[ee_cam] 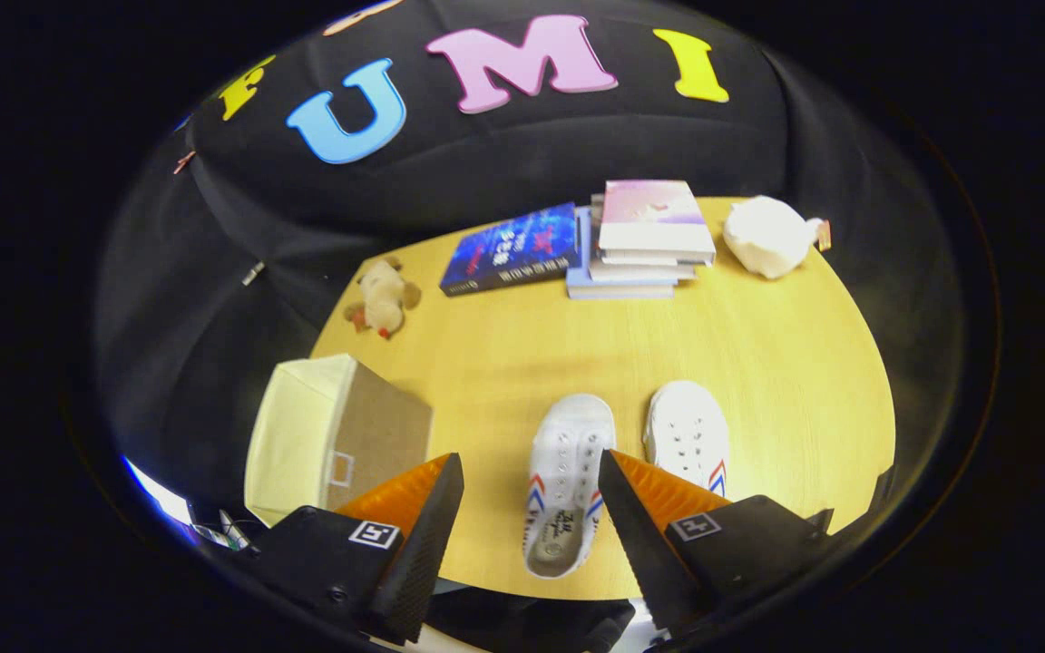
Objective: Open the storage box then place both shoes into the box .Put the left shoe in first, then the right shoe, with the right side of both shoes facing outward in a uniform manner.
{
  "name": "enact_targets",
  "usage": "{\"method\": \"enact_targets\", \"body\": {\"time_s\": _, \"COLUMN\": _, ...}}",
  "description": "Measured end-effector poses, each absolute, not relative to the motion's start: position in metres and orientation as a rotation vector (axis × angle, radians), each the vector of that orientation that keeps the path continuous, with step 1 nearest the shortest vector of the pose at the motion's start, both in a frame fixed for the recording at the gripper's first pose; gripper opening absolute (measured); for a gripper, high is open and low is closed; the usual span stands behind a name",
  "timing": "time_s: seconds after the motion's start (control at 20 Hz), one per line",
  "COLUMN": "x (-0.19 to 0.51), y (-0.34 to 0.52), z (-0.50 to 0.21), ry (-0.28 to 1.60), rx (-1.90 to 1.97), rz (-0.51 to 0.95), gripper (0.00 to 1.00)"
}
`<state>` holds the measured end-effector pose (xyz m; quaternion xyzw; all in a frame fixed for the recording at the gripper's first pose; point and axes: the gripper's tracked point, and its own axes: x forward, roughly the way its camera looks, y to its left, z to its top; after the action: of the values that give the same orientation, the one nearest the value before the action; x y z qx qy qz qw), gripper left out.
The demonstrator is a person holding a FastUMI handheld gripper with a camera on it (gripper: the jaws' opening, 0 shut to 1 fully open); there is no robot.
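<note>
Two white canvas shoes with red and blue side stripes lie side by side on the wooden table (pixel 504 363), toes pointing away. One shoe (pixel 568 481) sits below and between my fingers, close to the right finger. The other shoe (pixel 688 433) lies just beyond the right fingertip. A cream fabric storage box (pixel 323 435) with a brown flap stands past the left finger at the table's near left corner; its lid looks folded over the opening. My gripper (pixel 532 481) hovers above the table, open, holding nothing.
A dark blue book (pixel 512 248) and a stack of books (pixel 642 238) lie at the far side. A white plush toy (pixel 767 236) sits far right, a small tan plush dog (pixel 384 297) far left. The table's near edge runs under my fingers.
</note>
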<state>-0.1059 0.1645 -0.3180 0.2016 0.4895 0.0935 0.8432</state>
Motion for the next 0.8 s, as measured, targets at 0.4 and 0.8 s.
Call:
{"method": "enact_targets", "body": {"time_s": 0.4, "x": -0.128, "y": 0.163, "z": -0.422, "ry": 1.226, "rx": 0.352, "rz": 0.171, "gripper": 0.8}}
{"method": "enact_targets", "body": {"time_s": 0.8, "x": -0.133, "y": 0.167, "z": -0.452, "ry": 1.284, "rx": 0.375, "rz": 0.152, "gripper": 0.44}}
